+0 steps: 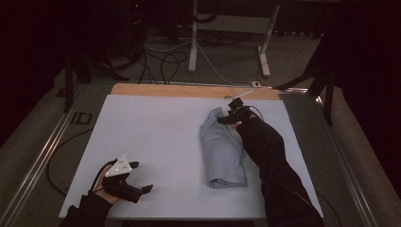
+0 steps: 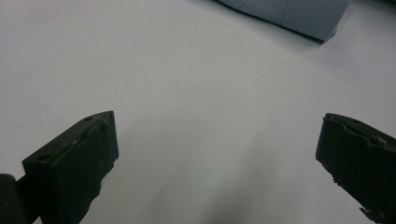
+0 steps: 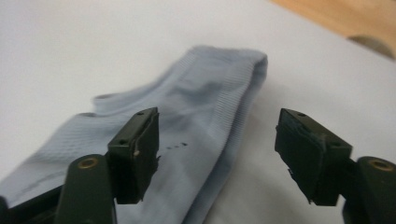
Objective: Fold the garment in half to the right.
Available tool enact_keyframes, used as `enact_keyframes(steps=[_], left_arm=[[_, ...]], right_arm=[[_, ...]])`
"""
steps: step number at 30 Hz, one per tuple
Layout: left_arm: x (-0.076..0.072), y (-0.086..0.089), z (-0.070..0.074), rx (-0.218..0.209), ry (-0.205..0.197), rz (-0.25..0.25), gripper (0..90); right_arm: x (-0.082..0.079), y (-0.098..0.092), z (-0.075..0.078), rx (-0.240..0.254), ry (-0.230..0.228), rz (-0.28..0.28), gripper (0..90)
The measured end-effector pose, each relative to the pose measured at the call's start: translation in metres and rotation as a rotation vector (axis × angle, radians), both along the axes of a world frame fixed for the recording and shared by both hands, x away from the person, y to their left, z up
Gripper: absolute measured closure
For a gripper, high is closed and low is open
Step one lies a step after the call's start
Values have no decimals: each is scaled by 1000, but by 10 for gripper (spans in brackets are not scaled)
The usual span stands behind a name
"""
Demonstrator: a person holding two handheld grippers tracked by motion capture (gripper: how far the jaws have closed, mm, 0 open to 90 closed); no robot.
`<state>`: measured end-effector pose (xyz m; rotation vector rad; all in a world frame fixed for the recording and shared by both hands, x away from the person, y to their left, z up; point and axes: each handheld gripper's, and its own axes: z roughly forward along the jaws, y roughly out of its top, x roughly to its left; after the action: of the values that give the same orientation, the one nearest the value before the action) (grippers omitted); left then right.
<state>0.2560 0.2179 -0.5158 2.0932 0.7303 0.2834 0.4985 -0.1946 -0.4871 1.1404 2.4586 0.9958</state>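
Note:
A pale blue folded cloth (image 1: pixel 222 151) lies on the white sheet (image 1: pixel 156 137), right of the middle, its rolled end toward the near edge. My right gripper (image 1: pixel 226 118) hovers at the cloth's far end, jaws open. In the right gripper view the cloth (image 3: pixel 201 93) lies below and ahead of the open right gripper (image 3: pixel 217 140), and neither pad presses on it. My left gripper (image 1: pixel 143 176) rests near the front left of the sheet, open and holding nothing. In the left gripper view the left gripper (image 2: pixel 217 140) faces bare sheet, with the cloth (image 2: pixel 289 14) farther off.
A strip of wooden tabletop (image 1: pixel 189 90) shows beyond the sheet's far edge. Behind the table stand a white desk frame (image 1: pixel 194 42) and loose cables (image 1: pixel 165 61) on the floor. Metal rails (image 1: pixel 42 156) run along both sides.

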Motion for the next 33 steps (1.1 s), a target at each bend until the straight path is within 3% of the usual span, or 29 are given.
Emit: enact_keyframes(steps=[7,10,16,23,28,33], left_arm=[[-1,0,3,-11,-21,-1,6],[-2,0,5,-18,-29,-4,6],[-2,1,5,-21,-31,-2,6],[-2,1,6,-19,-33,-2,6],[-2,1,6,-20,-31,-5,6],[-2,1,6,-21,-32,-5,6]], right_arm=[[-30,2,16,6,-38,73,366],[-45,-1,21,34,-39,94,358],[-85,-8,27,72,-46,176,324],[-139,-18,36,107,-70,241,368],[-178,-27,29,120,-73,267,411],[-206,-36,15,93,-55,271,431]])
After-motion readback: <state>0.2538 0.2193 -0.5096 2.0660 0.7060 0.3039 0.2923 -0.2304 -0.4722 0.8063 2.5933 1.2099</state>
